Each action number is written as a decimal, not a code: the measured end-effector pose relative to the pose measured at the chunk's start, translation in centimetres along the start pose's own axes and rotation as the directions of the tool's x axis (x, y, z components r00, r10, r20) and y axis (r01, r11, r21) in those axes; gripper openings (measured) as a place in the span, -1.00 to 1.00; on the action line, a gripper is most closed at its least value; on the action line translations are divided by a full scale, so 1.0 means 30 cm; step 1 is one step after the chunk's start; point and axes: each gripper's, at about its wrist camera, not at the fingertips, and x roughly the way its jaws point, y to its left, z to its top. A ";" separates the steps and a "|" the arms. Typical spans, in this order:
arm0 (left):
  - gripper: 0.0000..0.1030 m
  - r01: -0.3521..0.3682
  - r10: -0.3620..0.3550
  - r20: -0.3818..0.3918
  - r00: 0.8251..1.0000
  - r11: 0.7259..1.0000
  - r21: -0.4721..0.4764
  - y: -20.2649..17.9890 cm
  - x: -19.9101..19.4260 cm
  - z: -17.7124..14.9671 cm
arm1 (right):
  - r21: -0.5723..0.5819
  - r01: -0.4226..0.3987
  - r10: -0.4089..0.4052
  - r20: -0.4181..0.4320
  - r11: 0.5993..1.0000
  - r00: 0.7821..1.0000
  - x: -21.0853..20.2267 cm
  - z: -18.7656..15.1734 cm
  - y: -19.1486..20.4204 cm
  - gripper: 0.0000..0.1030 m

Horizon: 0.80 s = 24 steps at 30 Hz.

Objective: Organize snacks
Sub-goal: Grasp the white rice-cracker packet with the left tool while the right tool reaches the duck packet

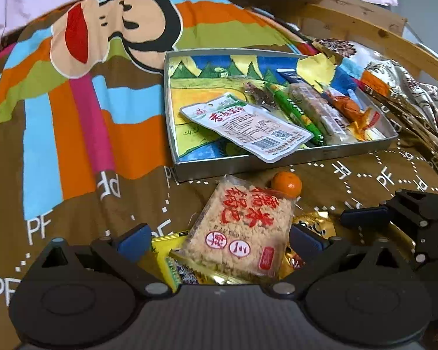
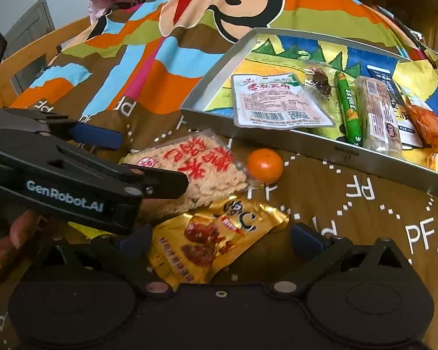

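Rice cake (image 1: pixel 239 227): light, brittle; you take its edges, near the tray (image 1: pixel 277 162).
Left claw (image 1: pixel 219 239): spread around it.
Right claw (image 2: pixel 219 239): spread over gold pouch (image 2: pixel 216 239).

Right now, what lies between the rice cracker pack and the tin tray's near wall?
Only the small orange, beside the rice cracker pack and short of the tin tray; otherwise bare bedcover. The right wrist view shows it best.

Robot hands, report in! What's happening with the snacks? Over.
Left gripper open around the rice cracker pack. Right gripper open over the gold pouch. Tangerine loose beside the tin tray.
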 end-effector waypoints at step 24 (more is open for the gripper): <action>0.99 0.093 -0.070 -0.111 0.991 0.973 0.213 -0.072 0.112 0.008 | -0.128 0.042 -0.040 0.022 0.991 0.999 -0.122 -0.090 -0.110 0.02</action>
